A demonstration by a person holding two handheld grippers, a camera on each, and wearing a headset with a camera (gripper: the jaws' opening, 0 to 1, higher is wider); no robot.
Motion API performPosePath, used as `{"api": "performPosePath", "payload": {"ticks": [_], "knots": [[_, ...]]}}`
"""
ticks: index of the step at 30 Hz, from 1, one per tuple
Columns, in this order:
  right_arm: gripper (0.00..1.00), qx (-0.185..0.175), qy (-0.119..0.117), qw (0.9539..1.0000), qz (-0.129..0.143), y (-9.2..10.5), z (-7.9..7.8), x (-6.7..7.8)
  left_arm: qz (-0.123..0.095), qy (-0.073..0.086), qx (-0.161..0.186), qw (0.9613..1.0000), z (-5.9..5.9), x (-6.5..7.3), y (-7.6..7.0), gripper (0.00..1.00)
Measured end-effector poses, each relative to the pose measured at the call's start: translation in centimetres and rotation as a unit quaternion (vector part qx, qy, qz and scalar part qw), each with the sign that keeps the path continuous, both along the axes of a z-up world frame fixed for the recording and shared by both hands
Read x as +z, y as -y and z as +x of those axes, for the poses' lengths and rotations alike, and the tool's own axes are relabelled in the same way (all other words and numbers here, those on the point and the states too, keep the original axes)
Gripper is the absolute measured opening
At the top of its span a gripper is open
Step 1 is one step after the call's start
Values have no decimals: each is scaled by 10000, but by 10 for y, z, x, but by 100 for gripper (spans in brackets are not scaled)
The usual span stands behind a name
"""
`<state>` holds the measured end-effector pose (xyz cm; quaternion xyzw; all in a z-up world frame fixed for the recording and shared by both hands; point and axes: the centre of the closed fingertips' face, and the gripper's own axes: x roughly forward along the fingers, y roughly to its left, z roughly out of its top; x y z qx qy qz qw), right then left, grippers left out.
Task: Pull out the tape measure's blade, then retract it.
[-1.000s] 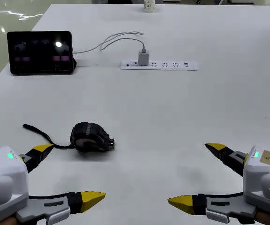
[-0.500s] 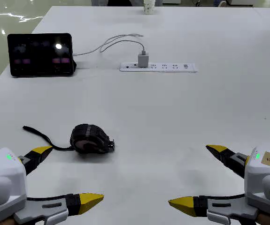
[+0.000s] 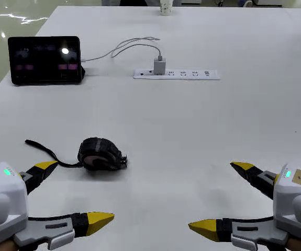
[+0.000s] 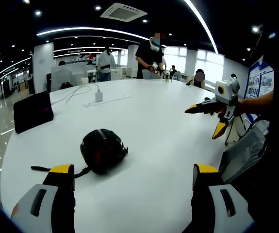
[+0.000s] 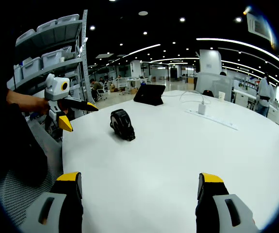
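Observation:
A black tape measure (image 3: 101, 155) lies on the white table (image 3: 192, 125), its black wrist strap (image 3: 44, 149) trailing off to the left. It also sits ahead of my left jaws as the tape measure (image 4: 102, 150) and farther off as the tape measure (image 5: 122, 124). My left gripper (image 3: 70, 195) is open at the bottom left, just short of the strap, holding nothing. My right gripper (image 3: 225, 197) is open at the bottom right, well away from the tape measure. The right gripper (image 4: 205, 118) and the left gripper (image 5: 76, 114) each show in the opposite gripper view.
A dark tablet (image 3: 45, 59) stands at the back left. A white power strip (image 3: 177, 74) with a charger (image 3: 159, 66) and cable lies at the back middle. A cup (image 3: 166, 7) stands at the far edge. People stand beyond the table (image 4: 151, 51).
Both grippers have dropped slightly lower in the head view, partly from a small camera shift. The tape measure has not moved.

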<state>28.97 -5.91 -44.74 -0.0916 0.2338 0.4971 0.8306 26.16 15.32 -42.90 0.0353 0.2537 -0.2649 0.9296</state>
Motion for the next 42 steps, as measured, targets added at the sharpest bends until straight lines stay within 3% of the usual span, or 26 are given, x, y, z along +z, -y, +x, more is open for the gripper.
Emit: {"api": "performPosePath", "payload": {"ticks": [42], "knots": [[99, 1, -10, 10000, -95, 4, -1, -2, -70, -32, -52, 10000, 1, 2, 1, 99]]}}
